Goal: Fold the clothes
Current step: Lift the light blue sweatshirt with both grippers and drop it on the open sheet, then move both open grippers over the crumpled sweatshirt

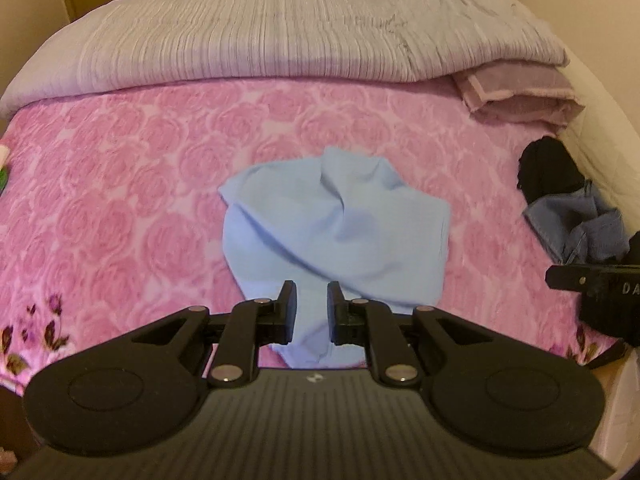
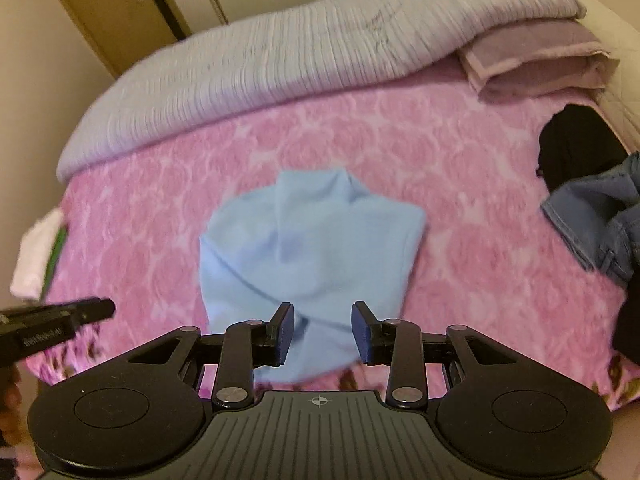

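A light blue garment (image 1: 336, 228) lies crumpled in the middle of the pink rose-patterned bedspread (image 1: 120, 200), its near end reaching toward the bed's front edge. My left gripper (image 1: 312, 308) hovers over that near end, open with a narrow gap between its fingers and blue cloth showing through. In the right wrist view the same garment (image 2: 308, 248) is blurred. My right gripper (image 2: 323, 328) stands open above its near edge, with a wider gap. The left gripper (image 2: 80, 312) shows at the left edge, and the right gripper (image 1: 580, 280) shows at the right edge of the left wrist view.
A grey ribbed duvet (image 1: 260, 40) is bunched along the far side of the bed, above a folded mauve blanket (image 1: 520, 96). A black garment (image 1: 548, 172) and blue jeans (image 1: 580, 228) lie at the right. Something white (image 2: 36, 256) sits at the left edge. A wardrobe stands behind.
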Demonstrator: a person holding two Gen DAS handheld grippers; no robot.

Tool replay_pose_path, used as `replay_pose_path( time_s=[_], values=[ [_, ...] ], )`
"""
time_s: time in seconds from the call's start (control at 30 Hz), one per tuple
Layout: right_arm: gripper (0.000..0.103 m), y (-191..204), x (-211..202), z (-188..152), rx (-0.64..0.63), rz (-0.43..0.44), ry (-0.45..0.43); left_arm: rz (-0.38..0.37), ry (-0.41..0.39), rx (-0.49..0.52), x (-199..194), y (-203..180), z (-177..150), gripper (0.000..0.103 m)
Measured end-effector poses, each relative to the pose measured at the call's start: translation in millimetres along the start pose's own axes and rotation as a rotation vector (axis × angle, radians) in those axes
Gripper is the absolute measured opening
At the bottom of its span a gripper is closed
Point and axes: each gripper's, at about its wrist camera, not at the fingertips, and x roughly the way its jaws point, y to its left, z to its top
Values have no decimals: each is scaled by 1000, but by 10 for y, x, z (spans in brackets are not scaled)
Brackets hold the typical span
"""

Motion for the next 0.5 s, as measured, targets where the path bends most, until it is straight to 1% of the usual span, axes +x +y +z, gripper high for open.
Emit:
replay_pose_path(
  time_s=[0.2,0.33,0.5],
  values=[
    [36,-175,-356,-364,-34,4,51,50,22,-33,-93,-292,-448,14],
    [36,-315,-591,-605,-55,10,83,77,31,-61,-198,-497,-777,18],
    [36,-451,-632,-847,-103,24,123,111,30,-100,-377,-668,-1110,18]
  ],
)
